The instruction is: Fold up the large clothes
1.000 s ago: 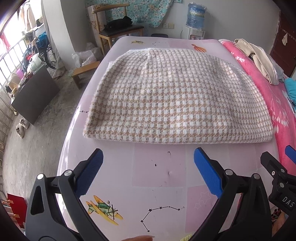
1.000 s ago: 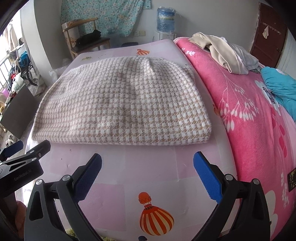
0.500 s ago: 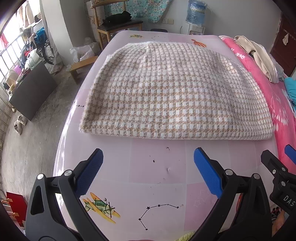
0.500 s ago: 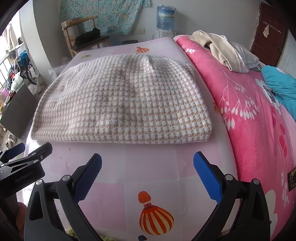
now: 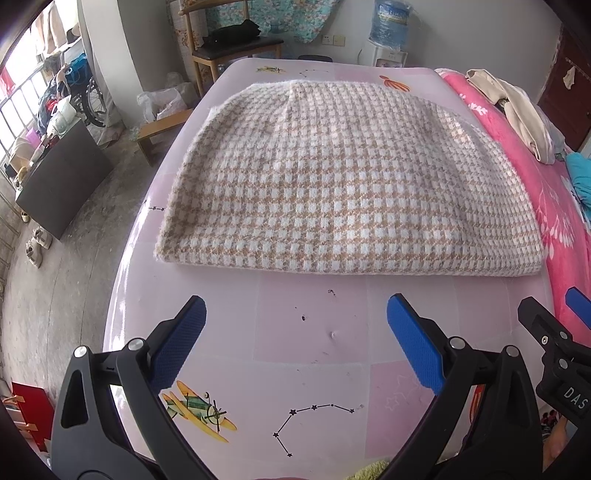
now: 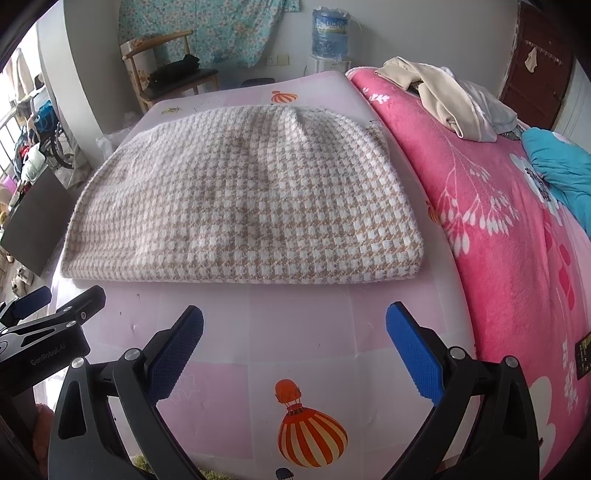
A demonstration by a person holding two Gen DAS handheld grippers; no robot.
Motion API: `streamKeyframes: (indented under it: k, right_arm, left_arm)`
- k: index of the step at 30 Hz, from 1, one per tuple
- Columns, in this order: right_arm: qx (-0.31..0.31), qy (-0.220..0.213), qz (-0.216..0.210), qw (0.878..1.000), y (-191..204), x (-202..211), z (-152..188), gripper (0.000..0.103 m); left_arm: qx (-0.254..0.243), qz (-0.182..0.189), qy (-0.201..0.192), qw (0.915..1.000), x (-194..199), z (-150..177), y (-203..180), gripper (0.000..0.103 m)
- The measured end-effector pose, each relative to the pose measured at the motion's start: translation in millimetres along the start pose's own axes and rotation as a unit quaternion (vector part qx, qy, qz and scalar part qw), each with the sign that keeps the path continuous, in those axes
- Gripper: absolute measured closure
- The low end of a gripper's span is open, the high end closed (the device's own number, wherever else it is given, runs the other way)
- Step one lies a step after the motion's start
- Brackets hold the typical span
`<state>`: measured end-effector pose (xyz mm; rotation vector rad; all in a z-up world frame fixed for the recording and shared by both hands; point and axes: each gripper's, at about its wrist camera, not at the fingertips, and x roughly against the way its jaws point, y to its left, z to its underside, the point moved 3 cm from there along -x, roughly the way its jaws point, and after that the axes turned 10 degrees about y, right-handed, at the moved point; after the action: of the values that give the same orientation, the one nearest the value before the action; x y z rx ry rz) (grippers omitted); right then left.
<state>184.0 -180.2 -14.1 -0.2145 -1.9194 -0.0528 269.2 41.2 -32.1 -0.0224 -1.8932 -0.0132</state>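
A beige-and-white houndstooth garment lies folded flat on the pink mat, its thick near edge facing me; it also shows in the right wrist view. My left gripper is open and empty, held above the mat short of the garment's near edge. My right gripper is open and empty, also short of that edge. The right gripper's tip shows at the right of the left wrist view. The left gripper's tip shows at the left of the right wrist view.
A pink blanket covers the bed on the right, with a cream garment pile and a blue cloth on it. A wooden chair and a water dispenser stand beyond. The floor drops off on the left.
Both grippers have moved slightly forward towards the garment, which now looks nearer and larger. Both stay open and empty. The garment has not moved.
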Motion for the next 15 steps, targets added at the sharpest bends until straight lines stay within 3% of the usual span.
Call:
streamKeyframes:
  k: [15]
  right_arm:
    - [-0.001,0.002,-0.001,1.000,-0.1,-0.9,-0.3,0.006]
  left_arm:
    - [0.000,0.001,0.001,1.0000,-0.7,0.3,0.0,0.008]
